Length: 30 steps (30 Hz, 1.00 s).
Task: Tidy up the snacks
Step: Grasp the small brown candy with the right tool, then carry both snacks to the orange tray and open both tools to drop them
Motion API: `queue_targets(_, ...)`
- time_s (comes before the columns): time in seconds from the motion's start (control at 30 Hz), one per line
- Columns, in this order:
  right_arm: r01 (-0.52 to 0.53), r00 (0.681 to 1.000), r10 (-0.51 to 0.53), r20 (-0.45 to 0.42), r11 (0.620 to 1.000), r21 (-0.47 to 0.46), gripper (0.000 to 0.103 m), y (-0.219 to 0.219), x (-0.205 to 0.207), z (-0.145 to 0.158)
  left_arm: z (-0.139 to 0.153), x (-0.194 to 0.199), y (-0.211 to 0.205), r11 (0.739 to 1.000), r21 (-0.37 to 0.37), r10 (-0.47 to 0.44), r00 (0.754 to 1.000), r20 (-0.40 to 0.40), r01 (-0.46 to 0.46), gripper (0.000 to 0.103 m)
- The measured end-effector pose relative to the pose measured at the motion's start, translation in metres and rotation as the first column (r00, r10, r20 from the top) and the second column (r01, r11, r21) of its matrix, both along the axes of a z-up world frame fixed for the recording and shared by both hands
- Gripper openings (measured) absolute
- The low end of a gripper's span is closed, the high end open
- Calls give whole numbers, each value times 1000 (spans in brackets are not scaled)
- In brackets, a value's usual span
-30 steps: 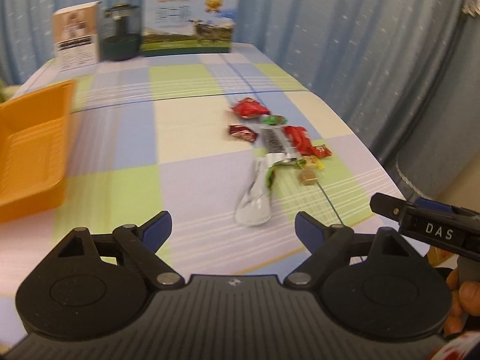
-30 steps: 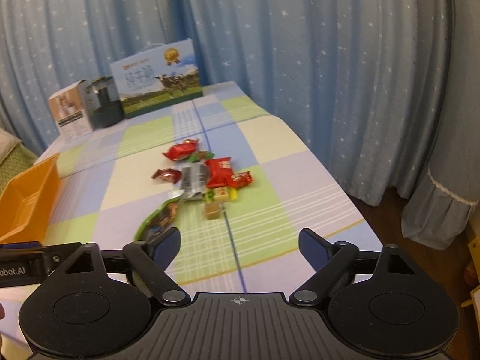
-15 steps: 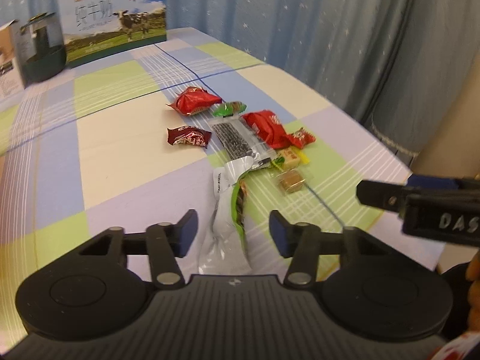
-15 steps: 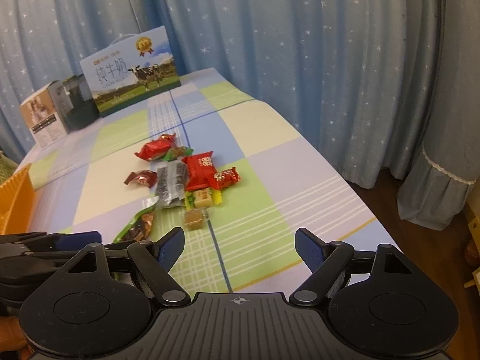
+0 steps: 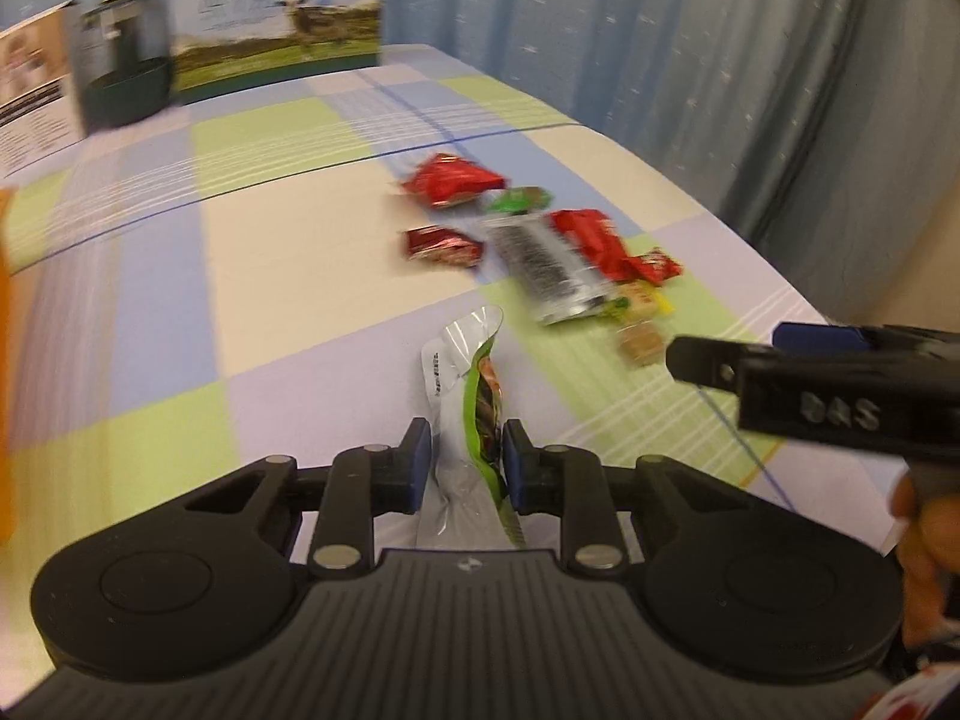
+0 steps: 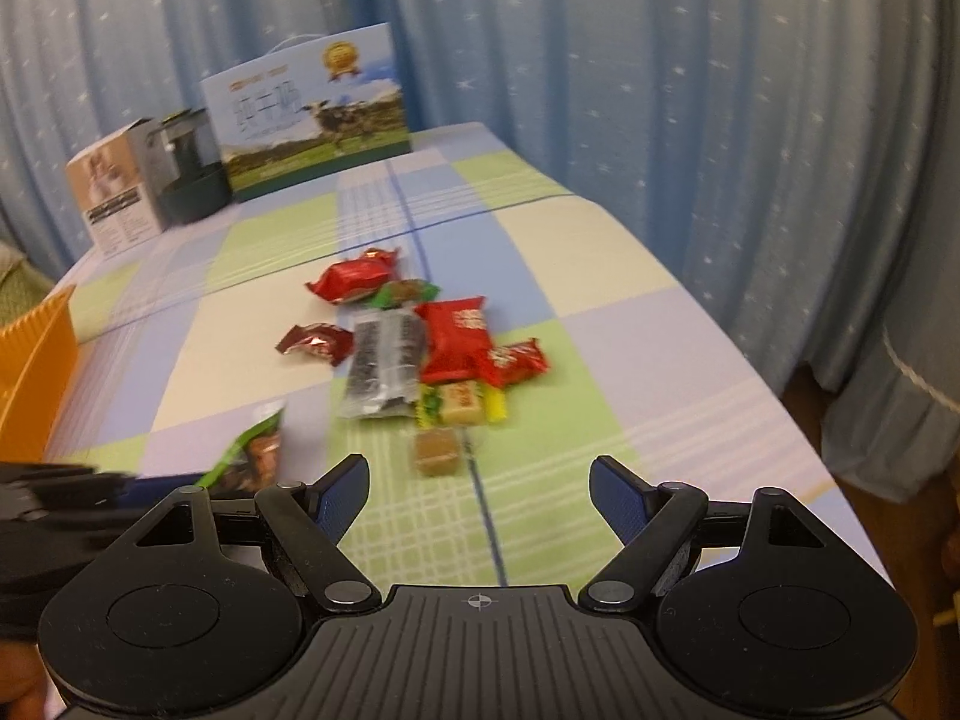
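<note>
Left wrist view: the left tool is seen pinched narrowly onto a green-and-silver snack pouch, the blue pads pressed against its two sides. The pouch is held lengthwise between the fingers, its silver top end pointed away over the checked surface. Just beyond it, the heap of snacks is spread out: a black-and-silver packet lies at the centre, a large red packet is touching its right side, and a small dark red packet is set apart to its left. A red packet and a small green one are found at the far end. A yellow candy and a brown cube candy are seen at the near end, close to the right tool, which is poking in from the right edge.

Over on the right wrist view, the right tool is held with its fingers spread wide and nothing between them, above the surface just short of the brown cube. An orange tray is glimpsed at the left edge. At the far end a milk carton box, a dark appliance and a small white box are lined up before a blue curtain.
</note>
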State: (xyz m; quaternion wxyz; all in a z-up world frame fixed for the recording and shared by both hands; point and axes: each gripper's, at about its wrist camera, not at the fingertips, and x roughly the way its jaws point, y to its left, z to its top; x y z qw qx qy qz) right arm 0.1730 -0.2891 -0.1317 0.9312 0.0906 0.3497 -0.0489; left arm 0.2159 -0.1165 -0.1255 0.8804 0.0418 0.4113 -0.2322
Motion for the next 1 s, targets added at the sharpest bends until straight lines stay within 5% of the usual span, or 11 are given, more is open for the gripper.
queue_targets(0.1,-22,1000,22,-7,999,-26,69,6,14,-11,2,-7,19,999,-14,50,999,3,-50,23)
queue_targets(0.4,-51,999,50,-8,990,-130,61,20,32,-34,3,-10,37,995,-42,90,996,4,-90,23)
queue_targets(0.63,-51,999,52,-1,986,-158,39,26,32,-33,0,-13,37,994,-60,92,996,-7,-92,23)
queue_targets(1.0,-82,995,89,37,985,-153,31,40,14,-18,15,-23,46,989,-73,131,991,16,-130,23)
